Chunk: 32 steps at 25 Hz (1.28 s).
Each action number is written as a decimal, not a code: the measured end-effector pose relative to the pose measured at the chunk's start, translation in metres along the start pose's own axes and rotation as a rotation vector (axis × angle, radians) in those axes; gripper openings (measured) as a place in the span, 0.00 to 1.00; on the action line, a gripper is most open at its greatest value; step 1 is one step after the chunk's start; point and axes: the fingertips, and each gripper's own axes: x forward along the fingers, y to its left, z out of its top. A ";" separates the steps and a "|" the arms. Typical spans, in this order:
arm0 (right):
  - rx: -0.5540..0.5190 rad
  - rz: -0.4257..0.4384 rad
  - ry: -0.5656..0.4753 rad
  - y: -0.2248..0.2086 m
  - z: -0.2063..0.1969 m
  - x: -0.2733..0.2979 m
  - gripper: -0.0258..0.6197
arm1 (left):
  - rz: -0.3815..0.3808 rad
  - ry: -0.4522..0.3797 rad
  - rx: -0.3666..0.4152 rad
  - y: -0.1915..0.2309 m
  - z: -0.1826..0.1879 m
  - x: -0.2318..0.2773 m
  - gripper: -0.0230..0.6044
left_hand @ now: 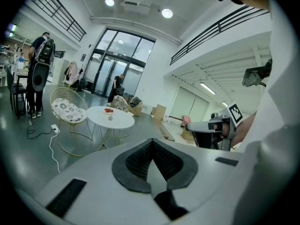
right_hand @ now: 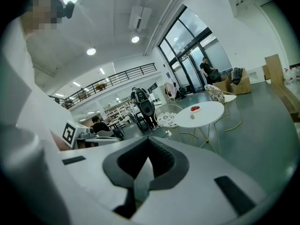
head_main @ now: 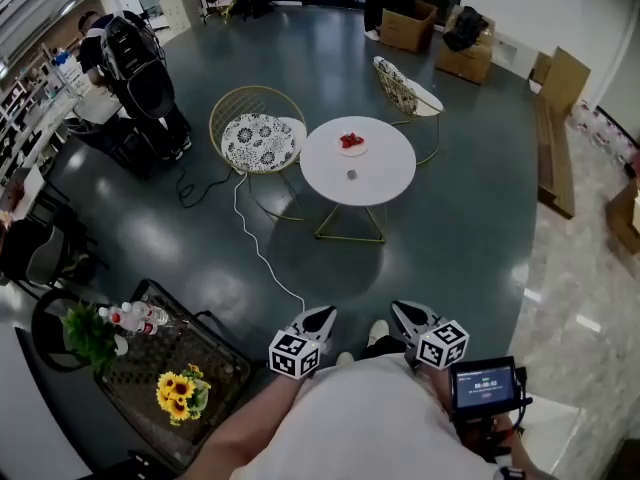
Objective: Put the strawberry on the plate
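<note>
A dark green floor (head_main: 450, 238) fills most of the head view, and on it, well ahead of the person, stands a round white worktop (head_main: 385, 173) on thin gold legs; a wire chair with a patterned cushion (head_main: 258, 140) sits just beside its left edge, and a second chair (head_main: 405, 90) stands behind it on the right; a black trolley (head_main: 215, 363) at lower left carries sunflowers (head_main: 178, 393) and some bottles; cardboard boxes (head_main: 408, 28) lie along the far wall, and a white cable (head_main: 262, 253) trails across the floor from the cushioned chair toward the person's feet; the left gripper (head_main: 318, 320) and the right gripper (head_main: 408, 318) are both held low in front of the person's body, well apart from the worktop and pointing toward it; each gripper's own view shows its dark fingers pressed together with nothing between them, so both are closed and empty; a small plate (head_main: 351, 148) rests on the far half of the worktop; the strawberry (head_main: 351, 140) shows as a red cluster already on that plate; a tiny pale object (head_main: 352, 175), too small to identify, sits on the bare worktop just in front of the plate.
</note>
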 end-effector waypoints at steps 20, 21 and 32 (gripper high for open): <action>0.068 0.071 0.046 -0.084 0.034 0.062 0.05 | 0.054 0.057 -0.041 0.036 0.038 0.092 0.04; 0.071 0.072 0.044 -0.090 0.037 0.065 0.05 | 0.054 0.058 -0.045 0.039 0.041 0.099 0.04; 0.069 0.116 0.015 -0.158 0.083 0.099 0.05 | 0.082 0.047 -0.009 0.062 0.091 0.176 0.04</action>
